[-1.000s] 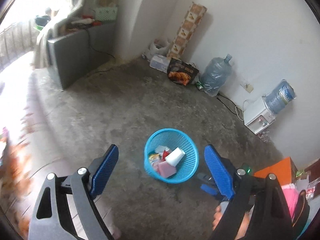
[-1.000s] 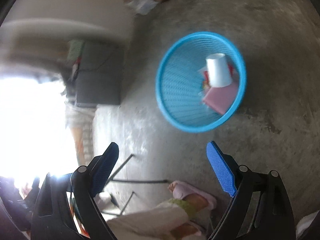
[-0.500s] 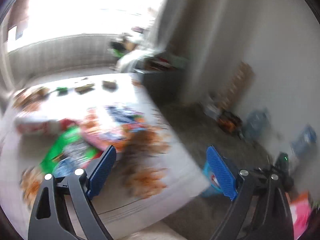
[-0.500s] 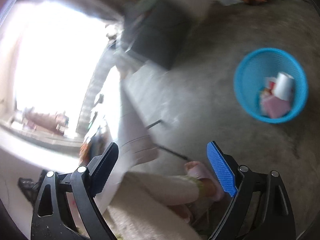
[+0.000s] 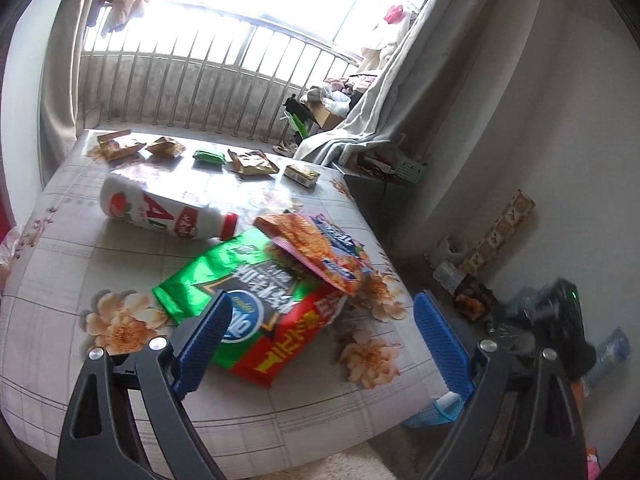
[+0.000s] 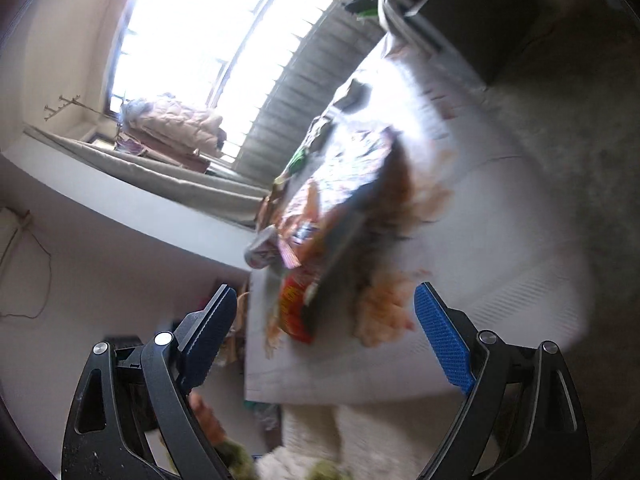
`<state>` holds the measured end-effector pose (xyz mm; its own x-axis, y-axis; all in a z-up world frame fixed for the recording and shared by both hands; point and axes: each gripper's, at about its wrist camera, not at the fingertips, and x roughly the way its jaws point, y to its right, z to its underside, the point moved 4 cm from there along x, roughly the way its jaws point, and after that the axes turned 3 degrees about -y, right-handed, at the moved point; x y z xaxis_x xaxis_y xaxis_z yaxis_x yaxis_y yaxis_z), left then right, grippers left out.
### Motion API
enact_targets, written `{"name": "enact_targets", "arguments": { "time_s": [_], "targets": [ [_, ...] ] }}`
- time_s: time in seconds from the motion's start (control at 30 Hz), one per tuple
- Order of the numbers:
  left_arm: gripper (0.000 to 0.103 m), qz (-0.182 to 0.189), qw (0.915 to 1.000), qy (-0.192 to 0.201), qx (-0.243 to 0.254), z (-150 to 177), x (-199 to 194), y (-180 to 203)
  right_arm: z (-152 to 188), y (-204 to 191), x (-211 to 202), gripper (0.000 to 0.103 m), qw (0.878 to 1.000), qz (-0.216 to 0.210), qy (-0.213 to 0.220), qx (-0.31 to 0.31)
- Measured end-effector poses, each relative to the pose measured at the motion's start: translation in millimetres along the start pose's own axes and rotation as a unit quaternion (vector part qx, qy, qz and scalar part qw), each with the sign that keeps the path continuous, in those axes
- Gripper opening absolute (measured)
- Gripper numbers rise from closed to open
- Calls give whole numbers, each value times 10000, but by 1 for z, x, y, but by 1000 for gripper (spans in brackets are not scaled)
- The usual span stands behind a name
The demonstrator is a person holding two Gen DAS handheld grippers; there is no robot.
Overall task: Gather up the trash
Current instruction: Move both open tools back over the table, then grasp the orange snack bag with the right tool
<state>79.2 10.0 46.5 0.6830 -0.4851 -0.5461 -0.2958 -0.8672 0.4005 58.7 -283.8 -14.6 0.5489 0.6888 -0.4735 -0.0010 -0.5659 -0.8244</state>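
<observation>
Near the bench's point(image 5: 120, 248) front right corner lies a green snack bag point(image 5: 240, 300) with an orange wrapper point(image 5: 320, 252) on top, a white bottle point(image 5: 156, 210) behind. The left gripper point(image 5: 320, 344) hovers, fingers spread, empty. Only its view shows small wrappers point(image 5: 252, 162) along the far edge; the right gripper's point(image 6: 324, 340) view is blurred, fingers spread too.

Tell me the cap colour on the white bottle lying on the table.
Red; the bottle cap shows best in the left wrist view.

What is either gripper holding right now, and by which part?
Nothing. The left gripper hangs open above the green snack bag on the table, jaws apart and empty. The right gripper is open and empty too.
</observation>
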Motion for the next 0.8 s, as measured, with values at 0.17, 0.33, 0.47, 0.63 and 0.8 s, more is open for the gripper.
{"name": "enact_targets", "arguments": {
  "time_s": [0.17,0.33,0.47,0.63,0.8],
  "targets": [
    [90,-54,10000,64,-1,5,-8,-20,-18,-13,43,86,9986,-259,-253,386],
    [90,-5,9993,25,385,13,-7,-22,-37,-10,75,82,9953,-225,-360,876],
    [90,-101,9938,-109,1100,23,9,-5,-50,0,95,80,9935,-25,-371,1079],
    [90,-237,9887,-231,1465,32,32,-1,-61,8,118,74,9901,18,-473,1320],
    [90,-206,9890,-299,1434,33,43,-6,-66,12,131,58,9877,-138,-559,1453]
  ]
}}
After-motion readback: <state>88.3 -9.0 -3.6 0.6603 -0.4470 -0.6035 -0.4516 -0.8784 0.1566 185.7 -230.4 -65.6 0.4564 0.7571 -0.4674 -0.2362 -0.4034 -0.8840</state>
